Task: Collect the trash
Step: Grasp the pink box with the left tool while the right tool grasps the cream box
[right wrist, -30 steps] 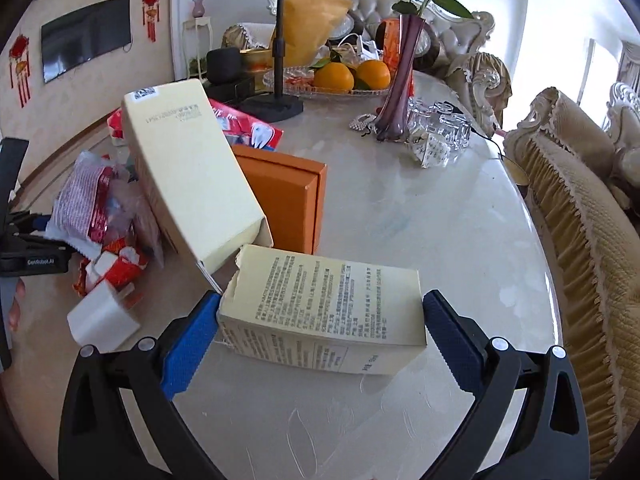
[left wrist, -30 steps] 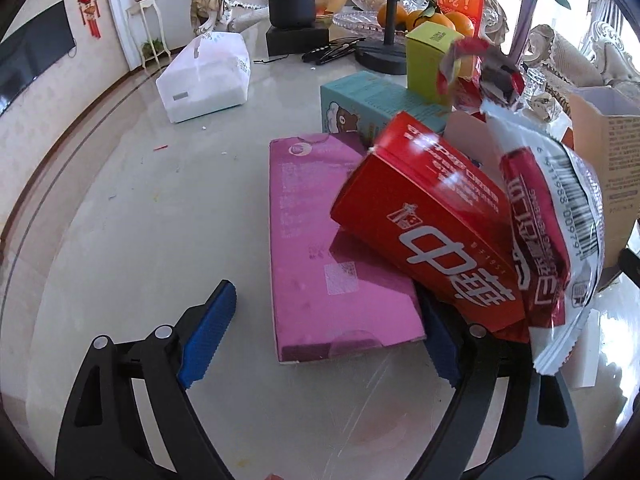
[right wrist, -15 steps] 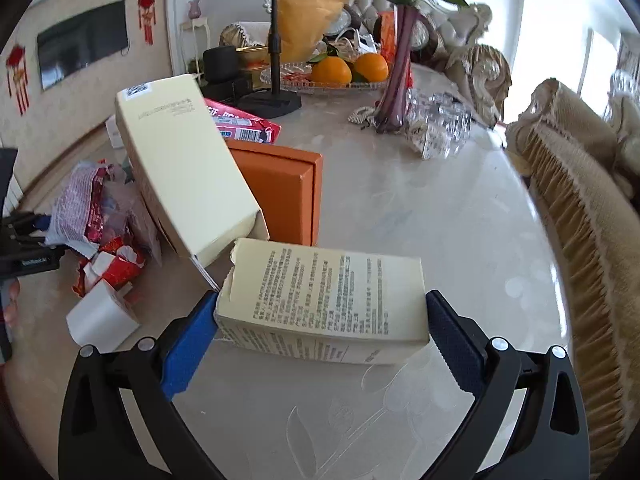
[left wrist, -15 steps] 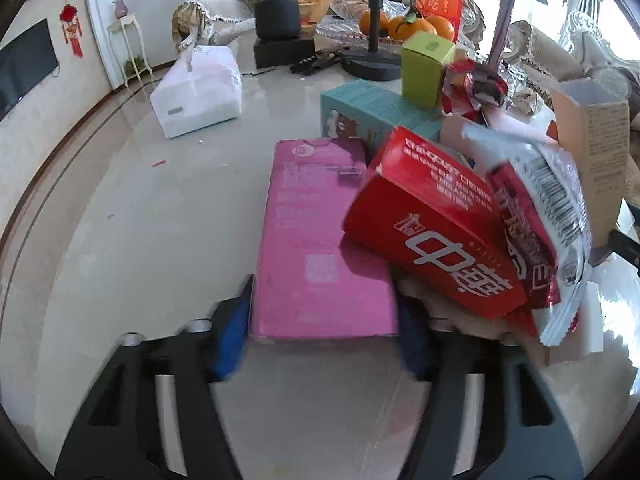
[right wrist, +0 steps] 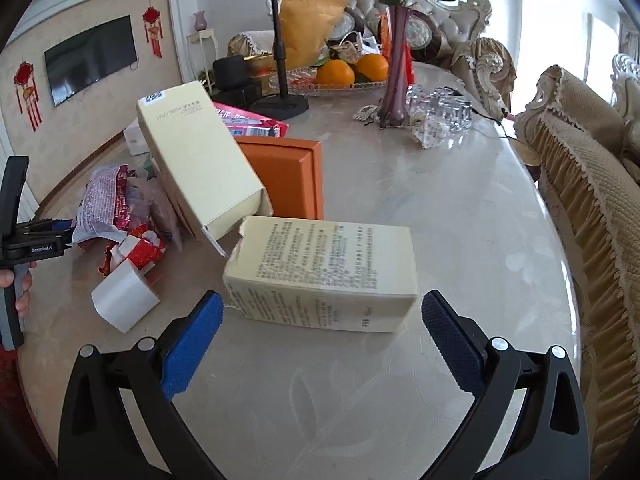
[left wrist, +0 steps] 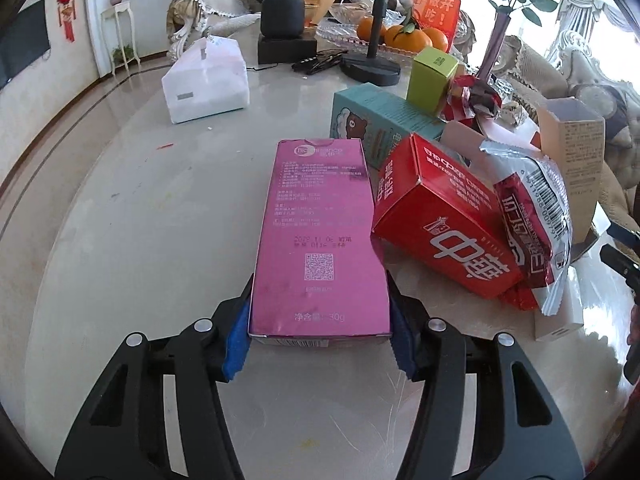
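Jaws of the left gripper (left wrist: 319, 334) press both long sides of the pink box (left wrist: 320, 240), which lies flat on the worktop (left wrist: 140, 220) with a red carton (left wrist: 444, 228) just right of it. Right gripper (right wrist: 320, 340) jaws gape wide; the cream box (right wrist: 324, 276) lies just ahead of them, untouched.

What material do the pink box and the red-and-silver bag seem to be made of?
The pink box, clamped by the left gripper, looks like thin glossy printed cardboard: sharp folded edges, slight sheen. The bag looks like crinkled metallised plastic film: silver shine, serrated seam.
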The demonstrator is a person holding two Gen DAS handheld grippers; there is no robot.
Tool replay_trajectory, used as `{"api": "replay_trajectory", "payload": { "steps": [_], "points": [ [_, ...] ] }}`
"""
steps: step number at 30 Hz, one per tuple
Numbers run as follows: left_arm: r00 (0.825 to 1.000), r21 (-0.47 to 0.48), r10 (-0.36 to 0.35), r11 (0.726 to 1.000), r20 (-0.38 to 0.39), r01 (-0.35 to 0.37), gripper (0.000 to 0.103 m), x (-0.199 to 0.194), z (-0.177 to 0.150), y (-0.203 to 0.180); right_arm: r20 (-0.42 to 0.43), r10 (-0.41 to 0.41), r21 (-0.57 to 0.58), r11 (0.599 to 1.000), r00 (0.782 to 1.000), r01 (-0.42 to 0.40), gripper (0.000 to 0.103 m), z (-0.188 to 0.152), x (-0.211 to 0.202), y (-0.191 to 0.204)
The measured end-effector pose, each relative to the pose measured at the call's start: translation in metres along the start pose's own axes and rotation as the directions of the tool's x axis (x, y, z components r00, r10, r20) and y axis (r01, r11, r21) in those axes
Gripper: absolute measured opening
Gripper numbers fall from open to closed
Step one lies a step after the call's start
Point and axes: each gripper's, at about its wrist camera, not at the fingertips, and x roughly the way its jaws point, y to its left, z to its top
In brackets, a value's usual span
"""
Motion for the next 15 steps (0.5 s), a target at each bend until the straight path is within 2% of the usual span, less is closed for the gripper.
{"api": "replay_trajectory", "payload": {
  "steps": [3, 5, 7, 9, 11, 12, 15],
  "points": [
    [1.000, -0.043, -0.015, 0.999, 0.005, 0.015, 0.058, 0.001, 0.003, 0.006, 0.020, -0.040, -0.006, 0.999, 0.999, 0.040, 0.095, 0.003, -0.003, -0.004],
    [1.000, -0.034, 0.007, 0.999, 0.003, -0.007, 0.058, 0.002, 0.003, 0.004, 0.009, 0.005, -0.019, 1.000, 1.000, -0.004, 0.095, 0.006, -0.004, -0.007],
    [0.998, -0.007, 0.058, 0.998, -0.007, -0.058, 0.065, 0.006, 0.005, -0.001, -0.020, 0.076, -0.049, 0.996, 0.997, -0.077, 0.095, 0.011, -0.001, -0.010],
    [0.994, 0.016, 0.108, 0.994, -0.011, -0.107, 0.067, 0.009, 0.005, -0.005, -0.049, 0.085, -0.101, 0.991, 0.995, -0.090, 0.095, 0.018, 0.003, -0.011],
    [0.993, 0.023, 0.119, 0.993, -0.008, -0.119, 0.067, 0.011, 0.006, -0.006, -0.069, 0.052, -0.172, 0.983, 0.996, -0.063, 0.095, 0.026, 0.010, -0.012],
    [0.992, 0.024, 0.122, 0.992, -0.007, -0.122, 0.067, 0.011, 0.007, -0.007, -0.071, 0.061, -0.212, 0.974, 0.996, -0.075, 0.095, 0.030, 0.014, -0.013],
    [0.992, 0.035, 0.122, 0.992, -0.010, -0.122, 0.067, 0.012, 0.008, -0.007, -0.113, 0.162, -0.264, 0.946, 0.980, -0.187, 0.095, 0.036, 0.025, -0.018]
  ]
}}
